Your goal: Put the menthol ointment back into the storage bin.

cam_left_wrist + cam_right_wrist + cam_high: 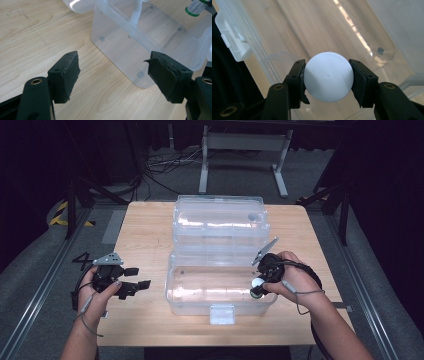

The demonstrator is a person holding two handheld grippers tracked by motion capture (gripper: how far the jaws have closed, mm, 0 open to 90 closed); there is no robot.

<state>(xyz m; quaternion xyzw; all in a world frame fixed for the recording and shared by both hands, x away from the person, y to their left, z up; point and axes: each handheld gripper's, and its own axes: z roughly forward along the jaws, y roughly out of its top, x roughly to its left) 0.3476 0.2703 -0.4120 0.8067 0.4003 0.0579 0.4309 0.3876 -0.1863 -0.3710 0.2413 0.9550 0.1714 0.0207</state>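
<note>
White and round, the bottle base (328, 76) sits pinched between the two black pads of our right tool (327, 77), a pad (359, 80) pressed on each side of it. From the high view the bottle (257, 286) hangs inside the near right end of the clear plastic box (195, 297), its pale end pointing down and left, while the right tool (261, 281) dips over the box's right wall. Our right hand (294, 279) comes in from the near right, fingers wrapped around the tool's body, the wrist bent inward toward the box.

From the left gripper view the bottle (197, 7) shows a green-ringed cap and a white label, far right, beyond the box's wall. The box's lid (218, 217) stands swung back on the far side, and a white latch (222, 314) juts from the near wall.

Our left tool (134, 279) lies level near the left edge of the wooden surface (145, 225), well apart from the box, its jaws spread wide with nothing between them. The left hand (98, 292) cradles it from below.
</note>
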